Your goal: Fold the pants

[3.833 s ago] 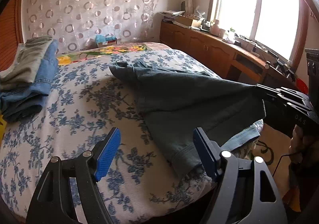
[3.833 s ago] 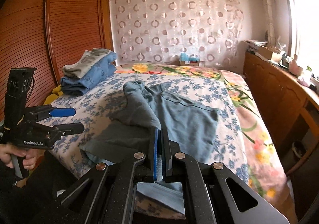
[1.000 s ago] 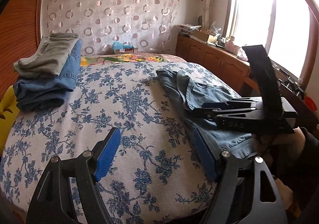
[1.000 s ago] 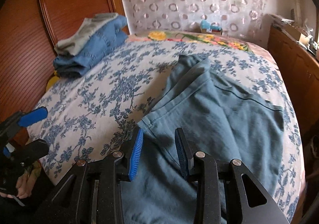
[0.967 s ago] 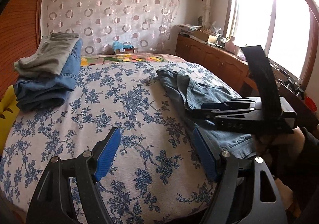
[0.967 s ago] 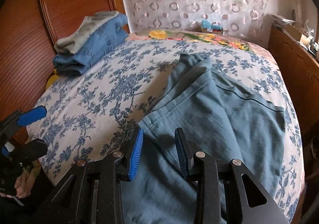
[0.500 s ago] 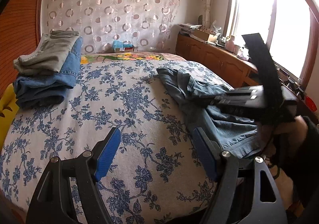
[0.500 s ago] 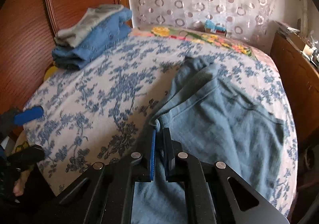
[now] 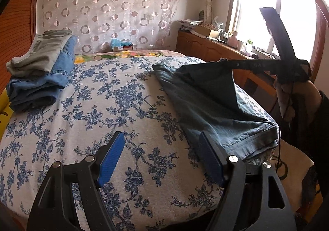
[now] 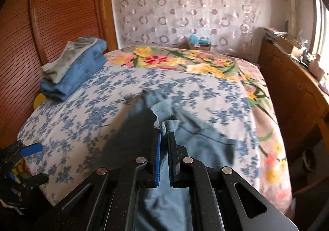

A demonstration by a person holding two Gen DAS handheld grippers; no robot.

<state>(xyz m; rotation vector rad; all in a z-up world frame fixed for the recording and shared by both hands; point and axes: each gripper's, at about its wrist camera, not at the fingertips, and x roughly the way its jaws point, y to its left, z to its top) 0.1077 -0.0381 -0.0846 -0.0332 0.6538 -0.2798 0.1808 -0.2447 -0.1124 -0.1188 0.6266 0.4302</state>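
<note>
Dusty-blue cotton pants (image 9: 207, 95) lifted by one edge above the bed.

The pants are spread on the right half of the blue-flowered bedspread (image 9: 98, 111), and a bunched edge is pinched between the nearly closed fingers of the right claw (image 10: 163, 142) and held raised. The left claw (image 9: 162, 159) is held wide, with nothing between its blue pads, low over the bed's near edge. A folded stack of grey and blue denim garments (image 9: 39, 70) is seen at the far left by the wooden headboard (image 10: 51, 15).

Bright window (image 9: 296, 19), circle-patterned curtain (image 9: 109, 15), wooden sideboard (image 10: 292, 95)
</note>
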